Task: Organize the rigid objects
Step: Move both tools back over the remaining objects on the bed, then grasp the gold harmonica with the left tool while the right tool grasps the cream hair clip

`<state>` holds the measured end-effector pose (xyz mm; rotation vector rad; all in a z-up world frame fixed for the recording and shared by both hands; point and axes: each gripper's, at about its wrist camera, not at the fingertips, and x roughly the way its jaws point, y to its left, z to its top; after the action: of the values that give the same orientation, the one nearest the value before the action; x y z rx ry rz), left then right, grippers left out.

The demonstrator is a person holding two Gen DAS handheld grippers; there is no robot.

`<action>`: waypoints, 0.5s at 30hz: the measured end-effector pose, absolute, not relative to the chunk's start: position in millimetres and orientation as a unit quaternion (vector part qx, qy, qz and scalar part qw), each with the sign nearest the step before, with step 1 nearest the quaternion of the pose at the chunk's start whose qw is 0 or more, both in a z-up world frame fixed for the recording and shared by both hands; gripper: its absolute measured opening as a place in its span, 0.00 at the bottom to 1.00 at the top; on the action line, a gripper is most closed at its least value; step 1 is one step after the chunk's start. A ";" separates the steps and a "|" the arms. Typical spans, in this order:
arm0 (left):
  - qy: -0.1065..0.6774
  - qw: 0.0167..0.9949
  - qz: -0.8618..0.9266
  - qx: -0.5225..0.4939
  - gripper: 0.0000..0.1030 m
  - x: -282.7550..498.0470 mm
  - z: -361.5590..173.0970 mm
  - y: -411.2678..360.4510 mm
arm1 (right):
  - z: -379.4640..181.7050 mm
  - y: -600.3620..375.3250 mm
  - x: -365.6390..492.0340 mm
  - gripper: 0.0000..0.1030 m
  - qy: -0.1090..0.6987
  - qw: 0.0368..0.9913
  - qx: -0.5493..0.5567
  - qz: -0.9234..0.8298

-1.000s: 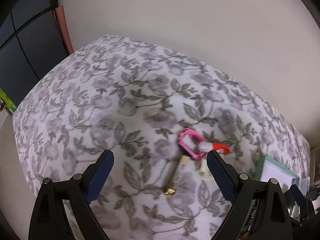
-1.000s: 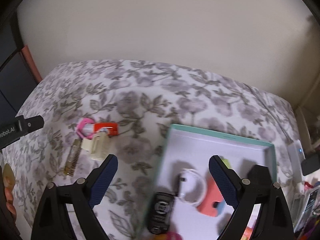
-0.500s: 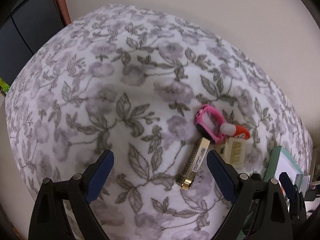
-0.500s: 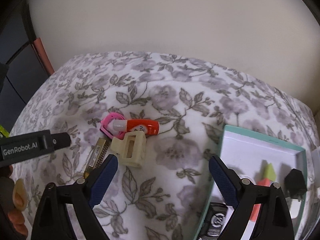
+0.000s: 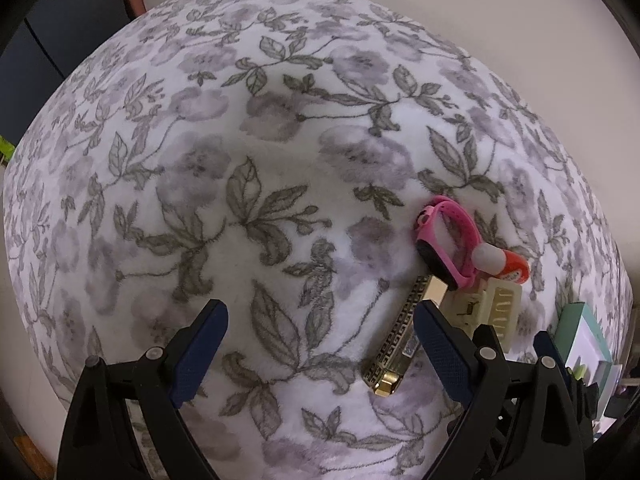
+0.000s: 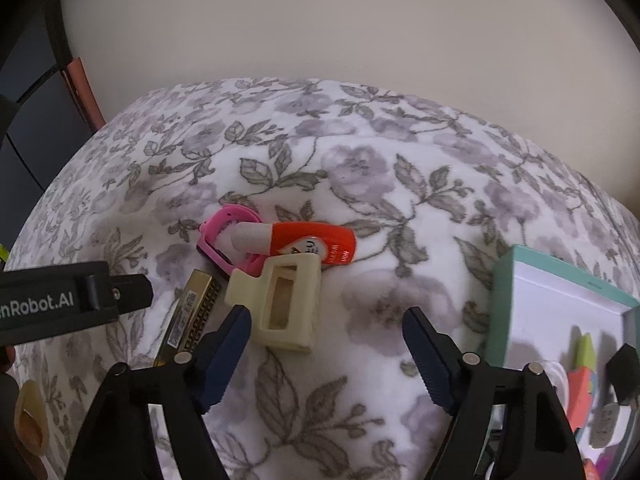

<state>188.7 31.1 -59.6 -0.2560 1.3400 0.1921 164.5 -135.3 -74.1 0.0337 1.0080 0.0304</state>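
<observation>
On the floral cloth lies a small pile: a pink watch band [image 6: 224,240], an orange tube with a white cap [image 6: 316,242], a cream hair claw [image 6: 286,306] and a gold harmonica [image 6: 192,316]. My right gripper [image 6: 326,326] hovers just in front of the claw with its jaws closing; nothing is between them, and the claw lies by the left fingertip. My left gripper [image 5: 320,320] points down at the cloth, open and empty; its right finger covers part of the gold harmonica [image 5: 404,336]. The pink band [image 5: 444,240] and cream claw [image 5: 496,312] lie beside it.
A teal-rimmed white box [image 6: 516,280] at the right holds a black cube, an orange piece, a yellow-green piece and a white cable. The left gripper's black body [image 6: 72,300] juts in from the left in the right wrist view. A beige wall stands behind the cloth.
Both grippers came down toward the pile. The right one swung left from over the box to the claw, and its jaws have narrowed. The left one tilted further downward.
</observation>
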 end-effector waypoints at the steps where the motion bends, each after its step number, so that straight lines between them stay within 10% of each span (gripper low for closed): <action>1: 0.619 0.771 0.089 -0.119 0.91 190.5 -60.6 31.4 | -75.0 -133.9 165.7 0.75 0.482 0.876 0.016 0.016; 15: 0.626 0.763 0.090 -0.134 0.91 198.3 -67.3 37.8 | -77.9 -123.0 167.6 0.71 0.480 0.875 0.024 0.053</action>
<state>198.3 37.8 -67.3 -0.2914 1.3608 0.1968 167.6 -123.0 -77.9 0.0497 1.0015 0.1112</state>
